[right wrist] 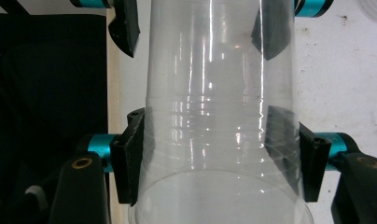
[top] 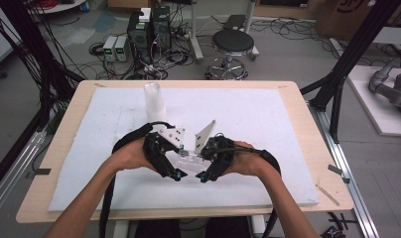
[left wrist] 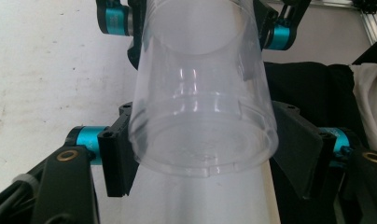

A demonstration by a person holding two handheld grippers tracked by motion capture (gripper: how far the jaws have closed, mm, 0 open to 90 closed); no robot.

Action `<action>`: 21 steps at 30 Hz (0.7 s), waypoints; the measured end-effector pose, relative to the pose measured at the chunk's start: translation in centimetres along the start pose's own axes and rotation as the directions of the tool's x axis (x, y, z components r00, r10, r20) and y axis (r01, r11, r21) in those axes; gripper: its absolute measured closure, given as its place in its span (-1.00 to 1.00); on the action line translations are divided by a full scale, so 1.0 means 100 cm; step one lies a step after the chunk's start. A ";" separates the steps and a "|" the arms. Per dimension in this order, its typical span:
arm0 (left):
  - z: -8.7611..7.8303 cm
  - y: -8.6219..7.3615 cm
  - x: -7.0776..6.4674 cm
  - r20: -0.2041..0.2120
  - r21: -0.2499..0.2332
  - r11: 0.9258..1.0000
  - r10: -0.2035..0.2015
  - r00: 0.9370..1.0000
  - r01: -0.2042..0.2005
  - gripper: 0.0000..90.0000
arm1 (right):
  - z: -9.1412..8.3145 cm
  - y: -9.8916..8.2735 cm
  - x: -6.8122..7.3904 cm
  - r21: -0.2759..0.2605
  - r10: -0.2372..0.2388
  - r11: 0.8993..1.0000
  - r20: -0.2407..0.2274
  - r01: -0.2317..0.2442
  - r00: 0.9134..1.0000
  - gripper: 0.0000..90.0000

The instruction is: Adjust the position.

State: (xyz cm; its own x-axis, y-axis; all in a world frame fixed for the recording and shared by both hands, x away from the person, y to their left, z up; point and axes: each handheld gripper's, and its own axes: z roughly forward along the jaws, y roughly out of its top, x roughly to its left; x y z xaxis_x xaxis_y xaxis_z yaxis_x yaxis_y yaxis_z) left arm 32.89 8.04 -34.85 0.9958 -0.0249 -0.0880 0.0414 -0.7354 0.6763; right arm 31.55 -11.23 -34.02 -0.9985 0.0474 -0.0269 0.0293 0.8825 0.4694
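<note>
You had two tongs, one in each hand. Your left tongs (top: 177,174) and your right tongs (top: 202,177) met near the middle of the white foam sheet (top: 268,119) that covered the table (top: 307,129).

Between them lay see-through plastic cups (top: 187,156), held sideways just above the sheet. In the left gripper view, one clear cup (left wrist: 203,93) had its closed bottom toward the camera, and a second cup seemed to sit inside it, running toward the far tongs. In the right gripper view, the cup (right wrist: 219,116) had its open mouth toward the camera. I counted two cups there, pushed one into the other, but clear plastic is hard to count.

Your right tongs were closed tight on the wide end of the cups, with one black jaw on each side. Your left tongs had their two jaws on both sides of the bottom end, and the pads looked like they touched the cup wall.

One more stack of clear cups (top: 154,101) stood upright at the far side of the sheet, well apart from your hands. I could not count how many were in it.

Behind the table, one round stool (top: 232,42) stood on the floor.
</note>
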 end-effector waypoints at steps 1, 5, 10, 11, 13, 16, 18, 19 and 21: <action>0.000 0.000 0.000 0.000 0.000 1.000 0.000 1.000 0.000 -0.25 | 0.000 0.000 0.000 0.000 0.000 1.000 -0.001 0.000 1.000 -0.25; -0.002 -0.001 0.002 -0.004 -0.002 1.000 -0.007 1.000 0.007 -0.09 | -0.001 0.000 0.001 -0.001 -0.002 1.000 0.000 0.002 1.000 -0.25; 0.000 -0.001 0.002 -0.008 -0.002 1.000 -0.003 1.000 0.003 -0.07 | 0.000 -0.001 0.000 0.003 -0.001 1.000 0.004 0.001 1.000 -0.25; 0.000 -0.001 0.002 -0.008 -0.002 1.000 -0.003 1.000 0.003 -0.07 | 0.000 -0.001 0.000 0.002 -0.001 1.000 0.002 0.001 1.000 -0.25; -0.001 -0.001 0.002 -0.012 -0.005 1.000 0.002 1.000 -0.002 -0.06 | 0.000 -0.001 0.000 -0.001 -0.004 1.000 0.005 0.004 1.000 -0.28; -0.002 -0.001 0.001 -0.018 -0.005 1.000 0.003 1.000 -0.003 -0.06 | 0.002 -0.001 0.000 -0.036 0.007 0.999 0.002 -0.007 1.000 -0.74; -0.001 -0.001 0.001 -0.019 -0.002 1.000 -0.002 1.000 0.002 -0.06 | 0.003 -0.001 0.000 -0.043 -0.010 0.999 0.014 0.010 1.000 -0.74; -0.001 -0.001 0.001 -0.019 -0.002 1.000 -0.002 1.000 0.002 -0.06 | 0.003 -0.001 0.000 -0.043 -0.010 0.999 0.014 0.010 1.000 -0.74; -0.001 -0.001 0.000 -0.006 0.003 1.000 0.007 1.000 -0.007 -0.06 | 0.004 -0.002 0.001 -0.050 -0.005 0.999 0.011 0.005 1.000 -0.74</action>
State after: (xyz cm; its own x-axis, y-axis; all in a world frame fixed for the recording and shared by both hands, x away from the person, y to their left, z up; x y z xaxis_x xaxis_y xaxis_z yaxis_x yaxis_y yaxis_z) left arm 32.92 8.15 -34.85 0.9965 -0.0256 -0.0790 0.0345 -0.7375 0.6744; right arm 31.45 -11.23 -34.43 -0.9980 0.0487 -0.0392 0.0217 0.8583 0.5128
